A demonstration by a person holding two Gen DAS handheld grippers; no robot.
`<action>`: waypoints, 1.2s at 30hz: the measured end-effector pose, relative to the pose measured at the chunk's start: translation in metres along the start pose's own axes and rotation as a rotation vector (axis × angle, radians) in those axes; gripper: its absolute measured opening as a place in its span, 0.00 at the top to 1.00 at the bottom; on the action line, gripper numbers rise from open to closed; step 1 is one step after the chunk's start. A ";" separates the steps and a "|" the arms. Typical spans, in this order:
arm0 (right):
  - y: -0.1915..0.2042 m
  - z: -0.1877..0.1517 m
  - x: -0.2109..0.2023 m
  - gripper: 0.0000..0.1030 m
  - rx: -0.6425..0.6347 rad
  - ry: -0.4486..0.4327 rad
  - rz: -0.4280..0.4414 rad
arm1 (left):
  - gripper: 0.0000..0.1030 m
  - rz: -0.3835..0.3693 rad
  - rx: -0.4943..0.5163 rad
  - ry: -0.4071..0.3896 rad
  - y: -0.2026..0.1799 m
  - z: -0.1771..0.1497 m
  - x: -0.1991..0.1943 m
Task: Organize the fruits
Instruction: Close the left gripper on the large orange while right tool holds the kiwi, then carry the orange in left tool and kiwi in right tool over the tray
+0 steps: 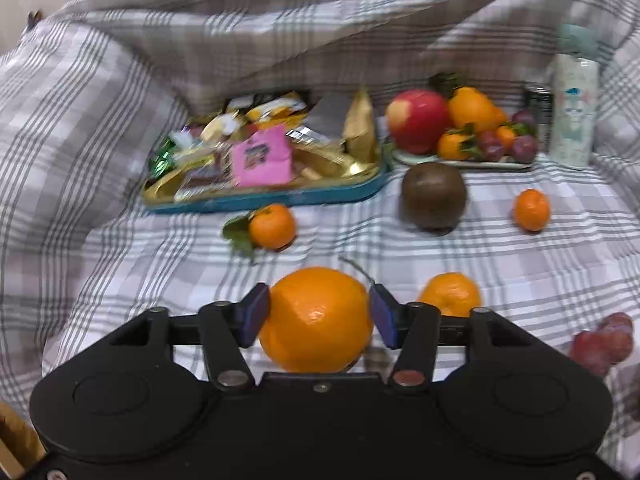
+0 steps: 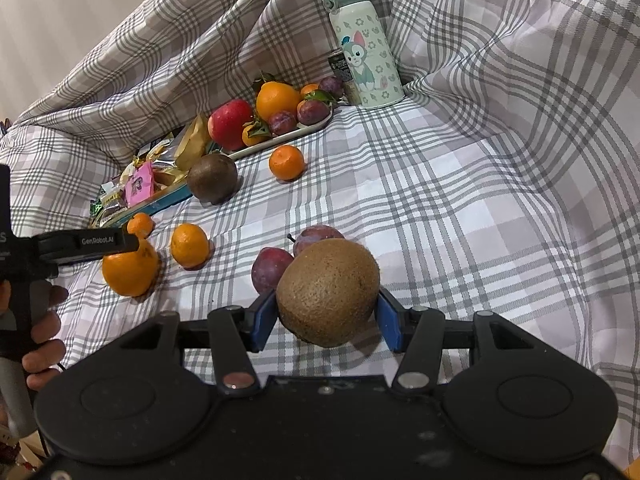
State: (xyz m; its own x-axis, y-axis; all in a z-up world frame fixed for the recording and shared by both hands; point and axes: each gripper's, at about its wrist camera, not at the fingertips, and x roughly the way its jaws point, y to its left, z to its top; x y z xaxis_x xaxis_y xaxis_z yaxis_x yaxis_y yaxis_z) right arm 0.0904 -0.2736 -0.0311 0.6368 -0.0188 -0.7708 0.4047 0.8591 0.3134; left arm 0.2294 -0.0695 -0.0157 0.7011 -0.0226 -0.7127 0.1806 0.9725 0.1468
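Both claws gripping fruit above a plaid cloth.

Lower centre of the left view: left claw (image 1: 318,316) closed on an orange (image 1: 316,320), pads touching both sides. Lower centre of the right view: right claw (image 2: 326,318) clamps a kiwi (image 2: 328,292), two plums (image 2: 272,268) just behind it. Mid-frame: loose tangerines (image 2: 190,246) and a brown fruit (image 2: 212,178). Farther, upper left: snack tray (image 2: 160,204), fruit plate (image 2: 280,140), then a bottle (image 2: 364,52).
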 end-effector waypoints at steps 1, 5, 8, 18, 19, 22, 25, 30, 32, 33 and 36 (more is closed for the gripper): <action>0.000 0.000 0.000 0.46 0.001 0.001 0.000 | 0.38 0.001 -0.013 0.009 0.004 0.000 0.002; 0.001 0.000 0.002 0.46 0.002 0.004 0.002 | 0.33 -0.010 -0.059 0.040 0.018 -0.003 0.011; 0.003 -0.001 0.002 0.46 -0.002 0.010 0.005 | 0.32 -0.010 -0.074 0.044 0.022 -0.005 0.014; 0.009 -0.001 0.004 0.46 -0.020 0.018 0.011 | 0.31 -0.037 -0.141 0.102 0.029 -0.005 0.034; 0.009 -0.001 0.004 0.46 -0.022 0.019 0.011 | 0.31 -0.039 -0.150 0.099 0.030 -0.005 0.034; 0.010 -0.002 0.003 0.46 -0.027 0.021 0.011 | 0.33 -0.062 -0.178 0.088 0.035 -0.006 0.034; 0.013 -0.002 0.001 0.46 -0.038 0.020 0.011 | 0.33 -0.100 -0.194 0.086 0.041 -0.008 0.031; 0.019 -0.004 -0.001 0.46 -0.051 0.017 0.016 | 0.34 -0.135 -0.179 0.084 0.044 -0.010 0.020; 0.022 -0.005 -0.004 0.46 -0.056 0.013 0.021 | 0.34 -0.144 -0.169 0.074 0.045 -0.012 0.012; 0.023 -0.006 -0.006 0.46 -0.061 0.011 0.022 | 0.34 -0.148 -0.167 0.071 0.046 -0.013 0.008; 0.027 -0.008 -0.011 0.46 -0.066 0.009 0.029 | 0.34 -0.166 -0.161 0.060 0.049 -0.016 -0.007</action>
State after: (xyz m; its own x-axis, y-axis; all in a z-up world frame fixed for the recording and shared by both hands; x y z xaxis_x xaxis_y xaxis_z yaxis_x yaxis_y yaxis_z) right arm 0.0887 -0.2462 -0.0185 0.6412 0.0108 -0.7673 0.3419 0.8911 0.2983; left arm 0.2219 -0.0178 -0.0144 0.6279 -0.1760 -0.7582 0.1745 0.9811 -0.0833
